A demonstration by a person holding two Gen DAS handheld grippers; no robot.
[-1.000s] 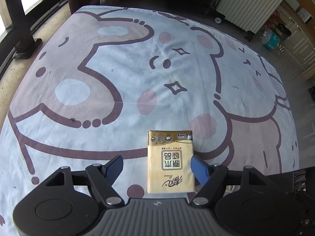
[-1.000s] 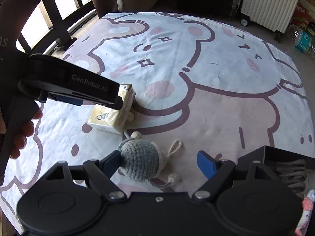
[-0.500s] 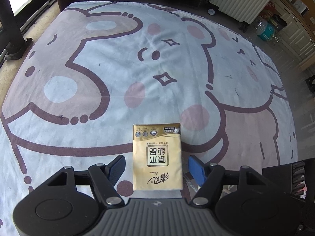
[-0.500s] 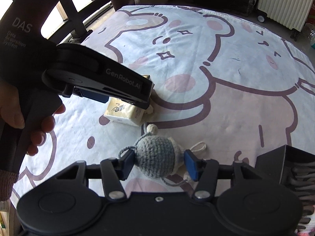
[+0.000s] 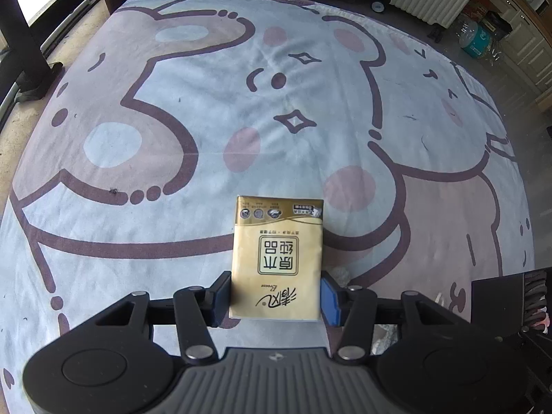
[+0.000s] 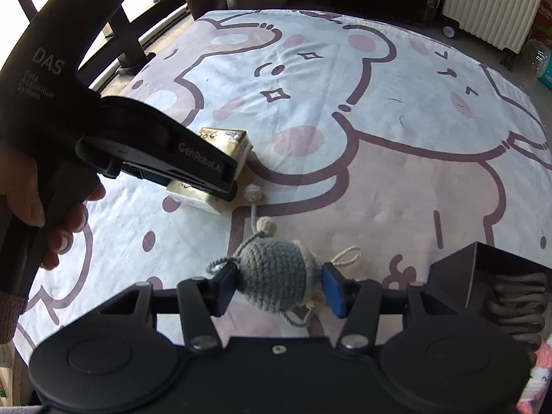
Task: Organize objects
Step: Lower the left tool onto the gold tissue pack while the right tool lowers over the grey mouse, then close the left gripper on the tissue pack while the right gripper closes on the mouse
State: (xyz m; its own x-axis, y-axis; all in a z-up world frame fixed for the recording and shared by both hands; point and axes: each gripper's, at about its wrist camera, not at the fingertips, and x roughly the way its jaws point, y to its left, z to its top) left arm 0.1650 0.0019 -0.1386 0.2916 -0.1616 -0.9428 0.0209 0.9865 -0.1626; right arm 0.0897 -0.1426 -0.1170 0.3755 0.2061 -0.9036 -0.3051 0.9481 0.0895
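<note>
We work over a big cartoon-bear blanket spread flat, and it carries everything, so places go by its edges. A black bin sits at the blanket's near right corner with some dark cords already inside; we judge it the likely drop spot. The left gripper points steeply down at the near edge, around the middle, jaws closing on the gold tissue pack; both blue pads look flush against the pack's long sides, so we read it as clenched on the pack, which lies flat on the cloth. To do this well, we finish the squeeze before lifting: the pack is soft, so firm but not crushing, and the pads stay on the near half where they already sit. The right gripper, also at the near edge just right of the left one, has the grey crochet toy between its jaws; the left pad touches the yarn, the right pad looks just beside it, so contact there we cannot tell. The toy's cords and small pompom trail toward the pack, so we lift straight up, slowly, to avoid snagging. A person's hand holds the left handle.
</note>
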